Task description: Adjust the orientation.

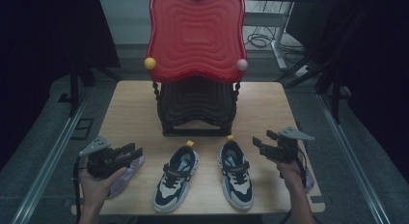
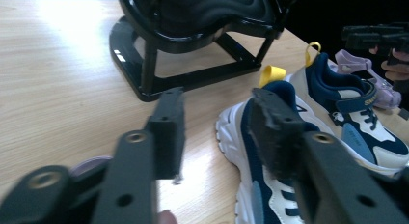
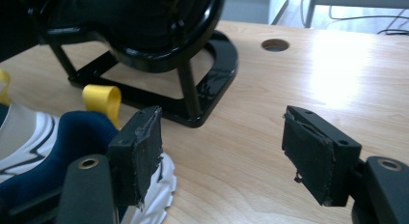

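- Left gripper (image 1: 137, 151) hovers half-open, holding nothing, left sneaker (image 1: 177, 177) just beyond its tips.
- Right gripper (image 1: 257, 143) gapes wide and empty, right sneaker (image 1: 236, 173) beside it on the surface (image 1: 135, 108).

Two children's sneakers — the left sneaker (image 1: 176, 177) and the right sneaker (image 1: 236, 173) — stand upright side by side near the front edge of the wooden surface (image 1: 135, 113), toes toward the person, a small gap between them. Both are navy, white and pale blue with chunky white soles, a strap over the laces and a yellow heel loop — heels pointing toward the black stand's base.
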`<action>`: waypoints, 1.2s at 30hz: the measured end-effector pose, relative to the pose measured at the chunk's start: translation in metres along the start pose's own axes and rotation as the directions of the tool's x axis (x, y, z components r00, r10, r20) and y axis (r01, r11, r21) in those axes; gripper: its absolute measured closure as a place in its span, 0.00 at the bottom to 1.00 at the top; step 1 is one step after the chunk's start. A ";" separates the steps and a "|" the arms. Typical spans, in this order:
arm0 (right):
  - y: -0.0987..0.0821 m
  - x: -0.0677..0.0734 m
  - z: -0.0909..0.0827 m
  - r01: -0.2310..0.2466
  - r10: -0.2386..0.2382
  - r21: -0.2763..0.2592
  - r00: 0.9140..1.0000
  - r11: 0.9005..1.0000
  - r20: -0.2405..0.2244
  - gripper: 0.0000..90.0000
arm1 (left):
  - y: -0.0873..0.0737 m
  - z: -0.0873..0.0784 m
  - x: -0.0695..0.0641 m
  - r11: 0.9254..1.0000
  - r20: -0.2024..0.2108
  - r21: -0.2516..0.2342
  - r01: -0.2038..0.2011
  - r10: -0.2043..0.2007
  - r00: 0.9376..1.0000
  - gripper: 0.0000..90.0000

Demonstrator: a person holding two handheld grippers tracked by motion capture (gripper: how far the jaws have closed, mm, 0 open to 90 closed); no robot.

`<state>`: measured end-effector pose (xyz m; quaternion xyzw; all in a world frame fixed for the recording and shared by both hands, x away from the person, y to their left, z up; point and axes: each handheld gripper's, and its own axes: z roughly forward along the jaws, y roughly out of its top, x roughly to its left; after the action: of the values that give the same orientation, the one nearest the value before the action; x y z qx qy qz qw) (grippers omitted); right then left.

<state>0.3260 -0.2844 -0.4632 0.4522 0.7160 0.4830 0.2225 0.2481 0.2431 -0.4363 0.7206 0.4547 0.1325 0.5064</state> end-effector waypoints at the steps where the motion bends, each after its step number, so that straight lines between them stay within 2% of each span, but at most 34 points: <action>1: 0.000 -0.002 -0.002 -0.008 0.008 -0.005 1.000 1.000 0.003 0.34 | 0.000 0.002 -0.001 1.000 -0.003 0.006 -0.004 0.004 1.000 0.73; 3: 0.001 -0.004 -0.003 -0.010 0.010 -0.008 1.000 1.000 0.005 0.34 | 0.001 0.003 -0.002 1.000 0.000 0.017 -0.003 0.003 1.000 0.76; 4: 0.001 -0.007 -0.007 -0.024 0.024 -0.018 1.000 1.000 0.014 0.34 | 0.003 0.005 -0.003 1.000 0.021 0.027 0.007 -0.008 1.000 0.83; 5: 0.001 -0.007 -0.007 -0.024 0.024 -0.018 1.000 1.000 0.014 0.34 | 0.004 0.006 -0.004 1.000 0.043 0.026 0.016 -0.017 0.999 0.83; 6: 0.001 -0.008 -0.010 -0.039 0.040 -0.027 0.999 0.999 0.005 0.34 | 0.009 0.009 -0.010 1.000 0.075 0.025 0.018 -0.020 0.997 0.89; 7: 0.001 -0.008 -0.010 -0.039 0.040 -0.027 0.999 0.999 0.005 0.34 | 0.009 0.009 -0.010 1.000 0.075 0.025 0.018 -0.020 0.997 0.91; 8: 0.000 -0.008 -0.012 -0.042 0.042 -0.028 0.999 0.999 0.002 0.34 | 0.014 0.012 -0.016 0.999 0.063 0.042 -0.008 0.005 0.998 0.94; 12: -0.001 -0.007 -0.013 -0.039 0.039 -0.021 0.999 0.999 -0.010 0.34 | 0.022 0.015 -0.025 0.997 0.060 0.070 -0.040 0.035 0.998 0.99; 16: -0.001 -0.007 -0.014 -0.040 0.040 -0.019 0.999 0.999 -0.005 0.34 | 0.022 0.011 -0.023 0.997 0.040 0.072 -0.039 0.036 0.999 1.00; 19: 0.000 -0.006 -0.012 -0.037 0.037 -0.014 0.999 0.999 0.000 0.34 | 0.012 0.000 -0.015 0.999 0.023 0.053 -0.007 0.006 1.000 1.00; 21: -0.002 -0.005 -0.009 -0.036 0.036 -0.006 0.999 0.999 -0.002 0.34 | 0.008 -0.004 -0.013 0.999 0.019 0.054 0.000 -0.001 1.000 1.00; 24: -0.003 -0.001 -0.005 -0.029 0.029 0.003 1.000 1.000 -0.004 0.35 | -0.004 -0.013 -0.008 0.997 0.007 0.078 0.001 -0.002 1.000 1.00; 29: -0.004 0.007 -0.003 -0.023 0.023 0.002 1.000 1.000 -0.020 0.35 | -0.018 -0.025 0.001 0.994 -0.021 0.106 0.025 -0.023 1.000 1.00; 32: -0.005 0.008 -0.003 -0.023 0.023 0.007 1.000 1.000 -0.020 0.35 | -0.024 -0.030 0.004 0.993 -0.032 0.115 0.030 -0.026 0.999 1.00; 34: -0.006 0.009 -0.002 -0.025 0.025 0.011 0.999 1.000 -0.021 0.35 | -0.034 -0.036 0.007 0.990 -0.046 0.129 0.049 -0.044 0.998 1.00; 36: -0.006 0.009 -0.002 -0.027 0.027 0.010 0.999 1.000 -0.020 0.35 | -0.038 -0.037 0.007 0.990 -0.050 0.133 0.055 -0.049 0.998 1.00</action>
<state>0.3171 -0.2781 -0.4670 0.4579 0.7146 0.4868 0.2064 0.2083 0.2742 -0.4536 0.7378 0.4928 0.1049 0.4493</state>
